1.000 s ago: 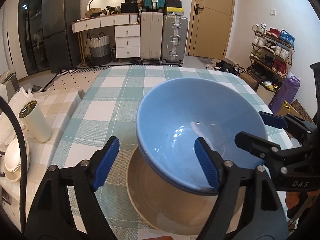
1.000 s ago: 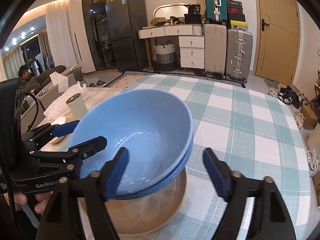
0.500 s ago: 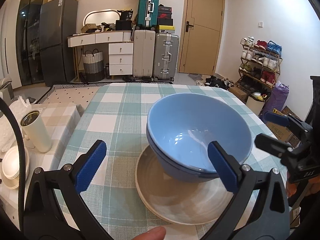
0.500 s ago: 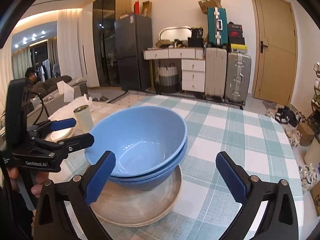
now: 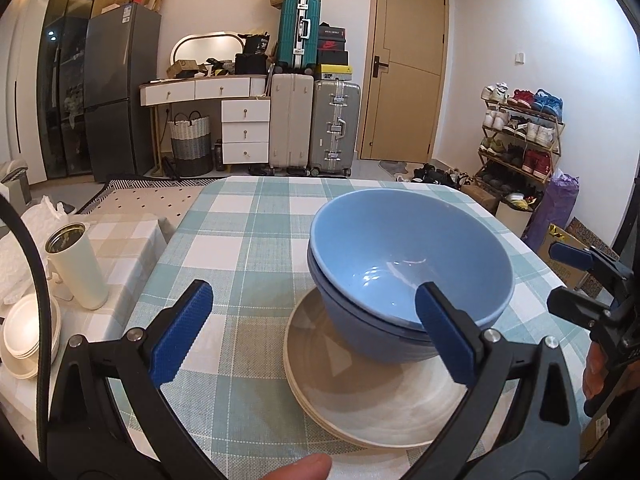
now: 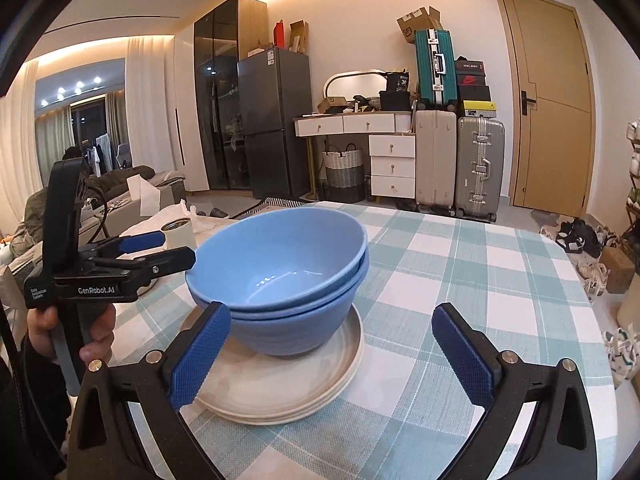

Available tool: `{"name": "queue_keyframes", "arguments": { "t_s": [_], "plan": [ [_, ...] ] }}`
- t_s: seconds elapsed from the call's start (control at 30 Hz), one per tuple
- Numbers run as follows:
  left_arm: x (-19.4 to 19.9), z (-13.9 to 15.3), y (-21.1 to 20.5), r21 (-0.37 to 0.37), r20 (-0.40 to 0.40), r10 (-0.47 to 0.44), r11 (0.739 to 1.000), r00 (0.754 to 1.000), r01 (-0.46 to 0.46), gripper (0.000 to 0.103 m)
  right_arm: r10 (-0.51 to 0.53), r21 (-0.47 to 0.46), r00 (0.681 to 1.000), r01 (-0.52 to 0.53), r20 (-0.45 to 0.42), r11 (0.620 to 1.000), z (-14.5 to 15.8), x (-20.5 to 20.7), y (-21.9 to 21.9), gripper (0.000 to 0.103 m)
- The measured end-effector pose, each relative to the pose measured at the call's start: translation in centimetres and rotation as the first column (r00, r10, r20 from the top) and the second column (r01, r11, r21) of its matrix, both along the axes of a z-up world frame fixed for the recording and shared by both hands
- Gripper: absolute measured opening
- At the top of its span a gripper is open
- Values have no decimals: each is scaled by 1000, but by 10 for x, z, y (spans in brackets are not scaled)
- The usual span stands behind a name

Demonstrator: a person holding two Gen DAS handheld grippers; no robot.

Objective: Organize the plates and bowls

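Glossy blue bowls (image 5: 404, 256) sit on matt beige plates (image 5: 384, 396) over woven checked cloth (image 5: 240, 248).

left gripper (image 5: 312, 324): jaws wide apart, holding nothing | blue bowls (image 5: 404, 264): two nested, upright, on beige plates (image 5: 360, 396) | plates: stacked on checked tablecloth (image 5: 240, 248) | right gripper (image 5: 576, 276): at right edge, apart from bowls

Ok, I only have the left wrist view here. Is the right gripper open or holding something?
Observer: Open. The right gripper has its fingers spread wide and grips nothing.
Operator: And the plate rim that the bowls hide from me?
Observer: The beige plates show their rim beyond the blue bowls there; the bowls sit inside it.
Operator: How does my gripper look from that side?
Observer: The left gripper has its tips level with the top bowl's rim. I cannot tell if they touch.
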State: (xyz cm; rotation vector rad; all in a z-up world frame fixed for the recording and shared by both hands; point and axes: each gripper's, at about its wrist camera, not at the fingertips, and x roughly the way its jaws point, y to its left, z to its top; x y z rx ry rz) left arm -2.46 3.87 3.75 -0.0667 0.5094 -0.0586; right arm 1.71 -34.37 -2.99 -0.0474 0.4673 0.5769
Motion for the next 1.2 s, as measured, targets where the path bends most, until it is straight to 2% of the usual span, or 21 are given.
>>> {"name": "queue_keyframes", "arguments": {
  "t_s": [0.3, 0.6, 1.2],
  "plan": [
    [5, -8, -1, -22, 15, -17, 1000, 1000, 17, 101, 16, 34, 1000, -16, 8, 999, -11, -2, -7, 102],
    [3, -11, 0, 1, 49, -43, 999, 998, 43, 101, 52, 35, 998, -53, 20, 998, -18, -6, 0, 102],
    [-13, -25, 33, -6, 51, -47, 999, 998, 47, 101, 71, 46, 997, -71, 21, 996, -24, -6, 1, 102]
  ]
}}
